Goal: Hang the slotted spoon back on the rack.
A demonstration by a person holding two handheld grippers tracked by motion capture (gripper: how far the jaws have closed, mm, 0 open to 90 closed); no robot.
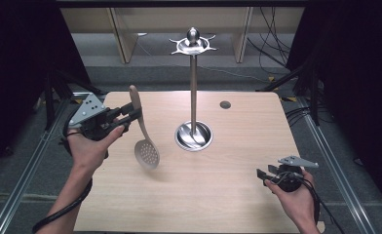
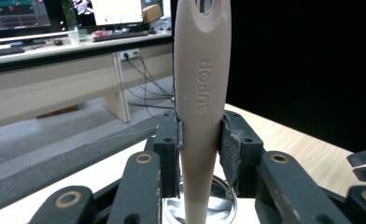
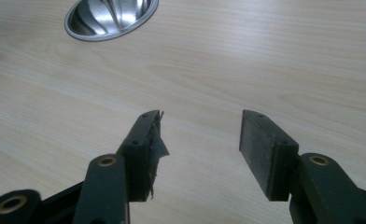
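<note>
In the high view, the left gripper (image 1: 130,113) held a beige slotted spoon (image 1: 143,131) by its handle, lifted off the wooden table (image 1: 238,185), bowl end hanging down and tilted. The metal stand (image 1: 193,87) rose just to its right, hooks at the top bare, so the pick-up looked done and the hanging still to come. The right gripper (image 1: 263,174) rested low near the table's right edge, well apart from both.

In the left gripper view, the jaws were clamped on the spoon's handle (image 2: 200,107), with the stand's base (image 2: 218,205) below.

In the right gripper view, the jaws stood wide with nothing between them, over bare wood, the base (image 3: 111,18) far off.
</note>
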